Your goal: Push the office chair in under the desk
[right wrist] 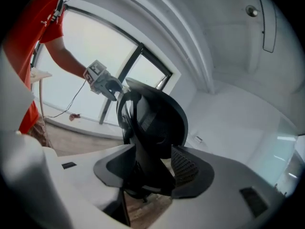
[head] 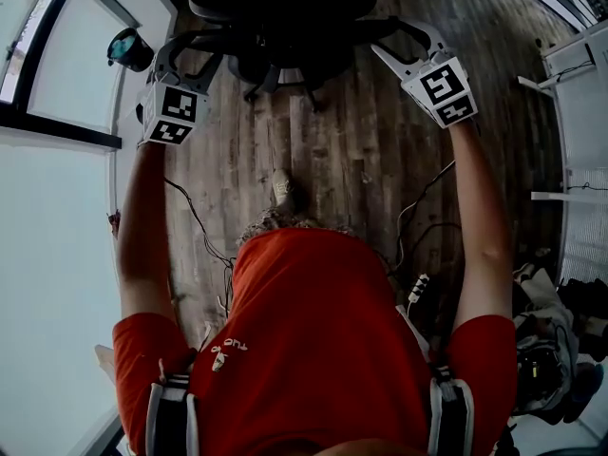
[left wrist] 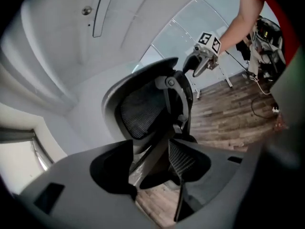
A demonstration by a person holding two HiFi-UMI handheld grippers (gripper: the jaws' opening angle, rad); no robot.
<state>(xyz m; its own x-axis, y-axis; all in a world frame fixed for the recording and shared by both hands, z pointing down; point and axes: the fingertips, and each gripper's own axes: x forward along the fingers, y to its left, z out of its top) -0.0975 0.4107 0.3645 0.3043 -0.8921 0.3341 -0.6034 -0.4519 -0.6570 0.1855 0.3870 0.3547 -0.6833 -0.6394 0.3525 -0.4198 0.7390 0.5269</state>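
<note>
The office chair stands on the wooden floor, close to the floor's window-side edge, with its backrest on my side. No desk is in view.

My left gripper and right gripper flank the backrest, one at each side edge. Both sets of fingers stand wide open. Each straddles the backrest rim without pressing on it, so nothing is held.

Handling, as judged:
- The chair is heavy but should roll freely.
- The seat will likely swivel under an uneven push.
- The mesh panel is soft; the rim is stiff.

Grip the rim at matching height on both sides and push evenly.
</note>
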